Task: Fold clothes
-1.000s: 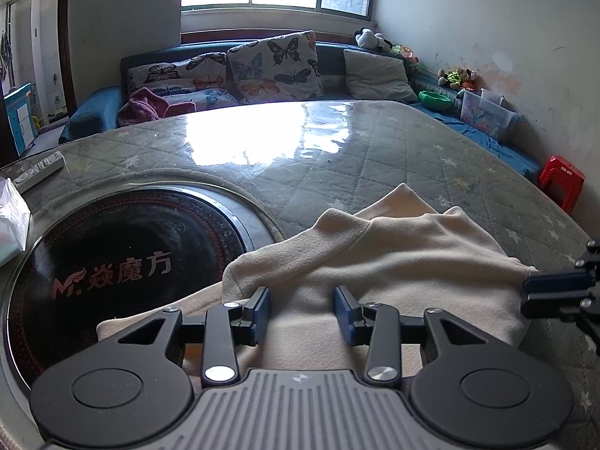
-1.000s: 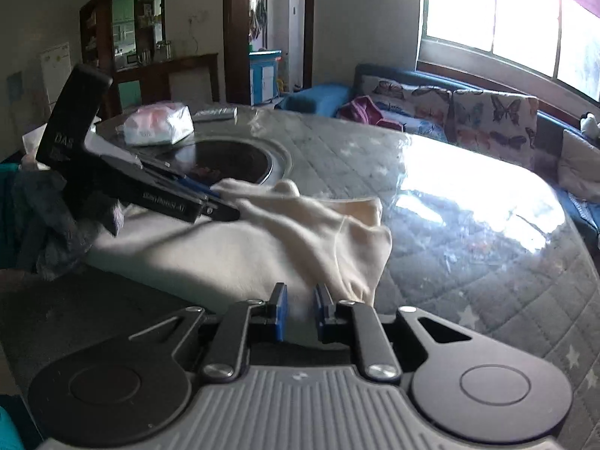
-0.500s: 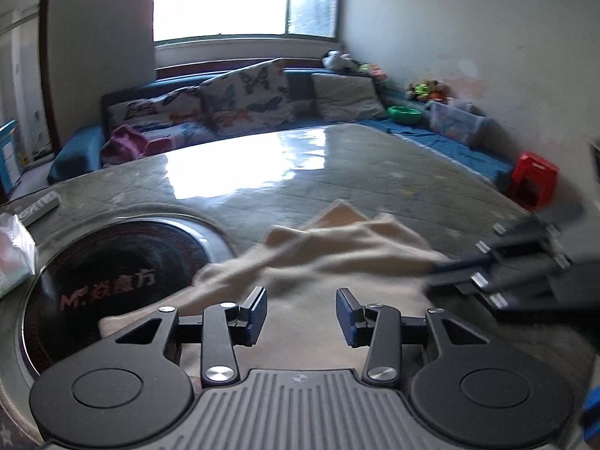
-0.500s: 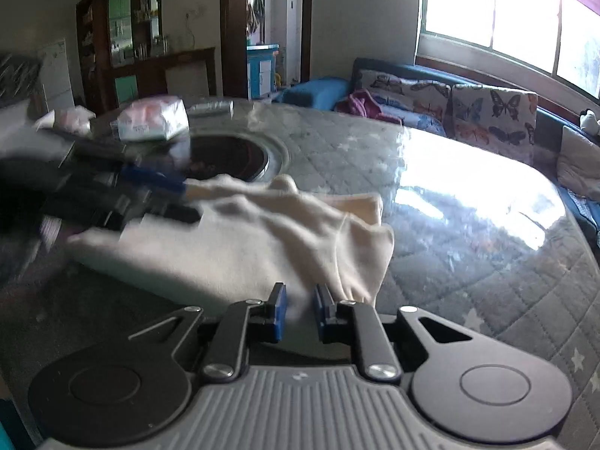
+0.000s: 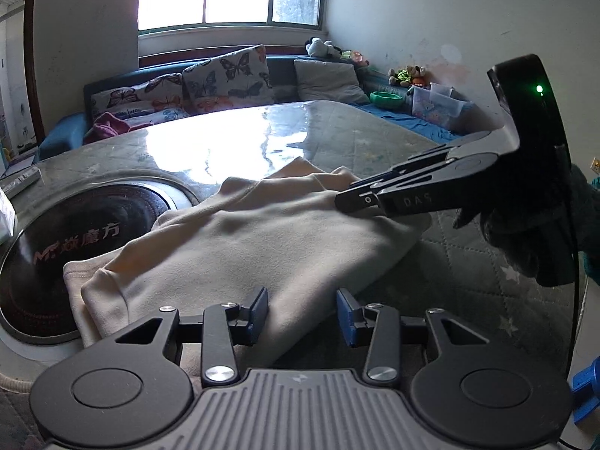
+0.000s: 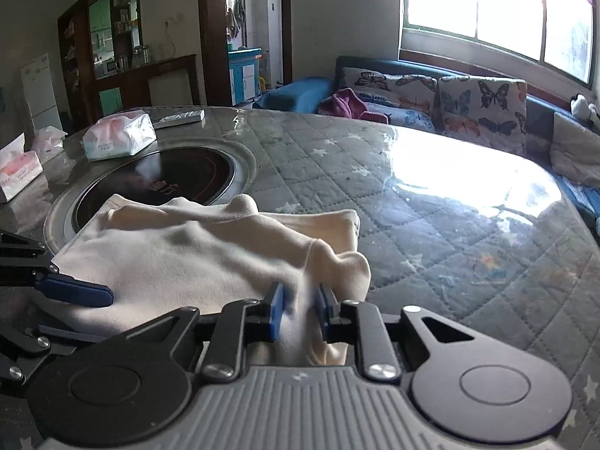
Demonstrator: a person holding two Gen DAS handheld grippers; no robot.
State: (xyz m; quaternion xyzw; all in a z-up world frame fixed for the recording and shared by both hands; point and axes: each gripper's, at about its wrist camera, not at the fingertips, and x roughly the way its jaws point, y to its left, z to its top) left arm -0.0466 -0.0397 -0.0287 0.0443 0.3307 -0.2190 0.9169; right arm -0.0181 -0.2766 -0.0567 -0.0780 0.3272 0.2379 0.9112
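Note:
A cream garment (image 5: pixel 262 240) lies folded on the quilted table (image 5: pixel 375 138), partly over the black hob (image 5: pixel 75 232). My left gripper (image 5: pixel 302 311) is open at the garment's near edge, with cloth lying in the wide gap. In the right wrist view the left gripper (image 6: pixel 101 315) comes in low from the left, one blue finger (image 6: pixel 75 292) on top of the cloth. My right gripper (image 6: pixel 300 311) has a blurred fold of the garment (image 6: pixel 187 258) filling its narrow gap while its jaws are opening. The right gripper (image 5: pixel 352 200) sits at the garment's far right corner.
A dark-gloved hand (image 5: pixel 525 225) carries the right gripper. Tissue packs (image 6: pixel 116 135) and a remote (image 6: pixel 180 117) lie beyond the hob (image 6: pixel 157 183). A sofa with butterfly cushions (image 5: pixel 225 78) runs behind the table, with toys and a plastic box (image 5: pixel 438 105) at the right wall.
The right gripper has come in over the garment's right corner and its jaws have widened a little. The left gripper has dropped low to the garment's near edge.

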